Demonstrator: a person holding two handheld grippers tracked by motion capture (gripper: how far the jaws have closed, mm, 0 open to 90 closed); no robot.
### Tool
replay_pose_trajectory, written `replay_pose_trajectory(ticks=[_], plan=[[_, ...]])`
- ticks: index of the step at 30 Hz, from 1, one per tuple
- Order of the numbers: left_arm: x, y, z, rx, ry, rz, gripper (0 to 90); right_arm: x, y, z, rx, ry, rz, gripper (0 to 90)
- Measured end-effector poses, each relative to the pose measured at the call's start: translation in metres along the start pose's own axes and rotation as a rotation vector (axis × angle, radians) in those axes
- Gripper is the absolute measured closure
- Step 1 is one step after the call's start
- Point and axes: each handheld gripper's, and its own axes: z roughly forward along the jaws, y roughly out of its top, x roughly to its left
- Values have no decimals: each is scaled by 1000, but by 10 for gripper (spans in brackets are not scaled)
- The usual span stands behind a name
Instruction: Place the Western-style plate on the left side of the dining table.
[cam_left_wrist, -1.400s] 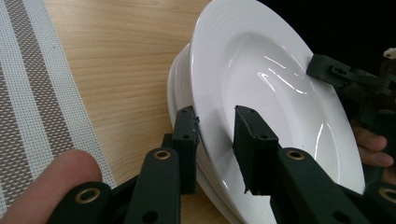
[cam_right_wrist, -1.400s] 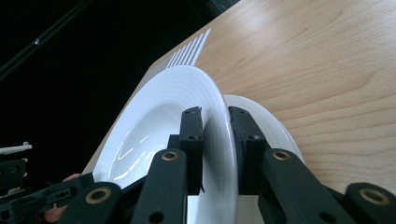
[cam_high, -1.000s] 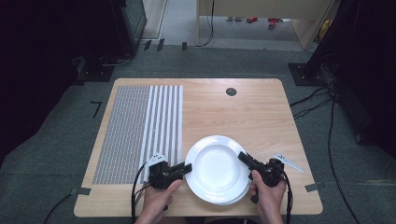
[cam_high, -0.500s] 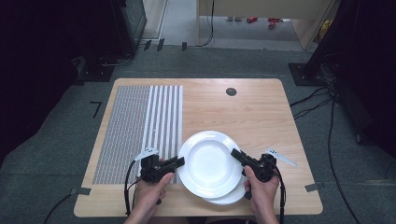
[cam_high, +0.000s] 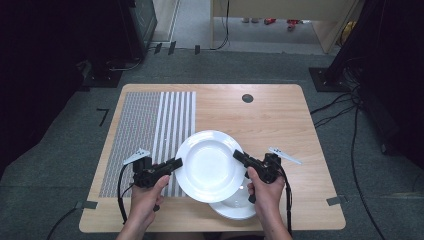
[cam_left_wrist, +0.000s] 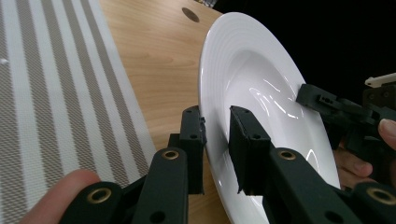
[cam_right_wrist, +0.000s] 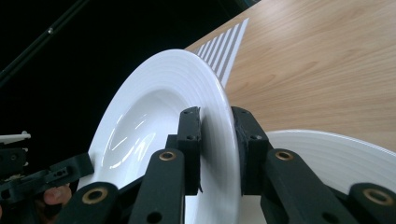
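Plate is hanging lifted at lower centre of the high view, over a second plate lying on the table. Left gripper is pinching its left rim, jaws nearly closed on it; right gripper is clamping the right rim likewise. Striped mat is lying at left.

Upper plate between my grippers, above lower plate; striped mat to left on table.

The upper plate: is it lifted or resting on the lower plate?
Lifted: both grippers clamp the upper plate by its rim, off the lower plate.
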Motion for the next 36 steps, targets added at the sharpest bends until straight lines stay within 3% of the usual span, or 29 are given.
replay_pose_trajectory(ticks=[8, 23, 36], plan=[[12, 18, -14, -44, 15, -16, 772, 18, 10, 27, 23, 20, 6, 759], [34, 46, -23, -86, 46, -35, 777, 32, 19, 62, 43, 29, 11, 756], [61, 55, -30, -129, 87, -90, 776, 45, 30, 100, 90, 38, -8, 758]])
